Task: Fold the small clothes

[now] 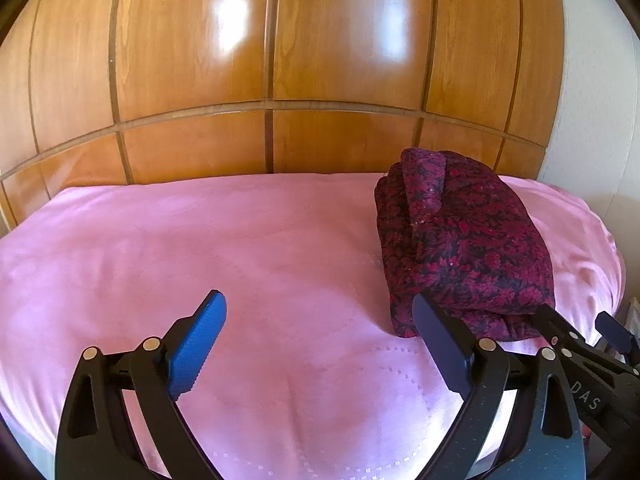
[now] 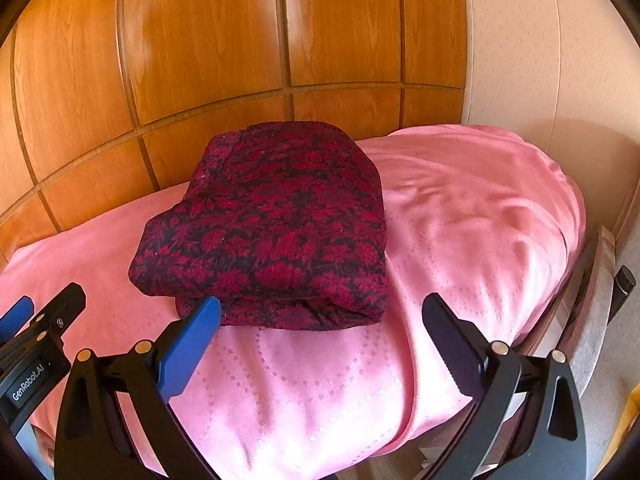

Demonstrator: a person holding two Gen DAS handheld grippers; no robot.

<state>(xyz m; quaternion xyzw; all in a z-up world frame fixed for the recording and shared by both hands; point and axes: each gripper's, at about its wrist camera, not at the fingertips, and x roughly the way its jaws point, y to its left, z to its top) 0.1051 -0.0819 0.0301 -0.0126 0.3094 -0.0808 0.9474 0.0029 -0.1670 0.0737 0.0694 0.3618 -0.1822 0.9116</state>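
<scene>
A dark red and black patterned garment [image 1: 460, 240] lies folded in a thick bundle on the pink bedspread [image 1: 240, 248]. It also shows in the right wrist view [image 2: 276, 224]. My left gripper [image 1: 320, 312] is open and empty, just left of and in front of the bundle. My right gripper [image 2: 320, 316] is open and empty, just in front of the bundle's near edge. The right gripper also shows at the right edge of the left wrist view [image 1: 576, 330]. The left gripper also shows at the left edge of the right wrist view [image 2: 40, 312].
A glossy wooden panelled wall [image 1: 272, 64] stands right behind the bed. A pale wall [image 2: 540, 48] is at the right. The bed's right edge drops off beside a wooden frame [image 2: 580, 280] and a grey floor [image 2: 616, 360].
</scene>
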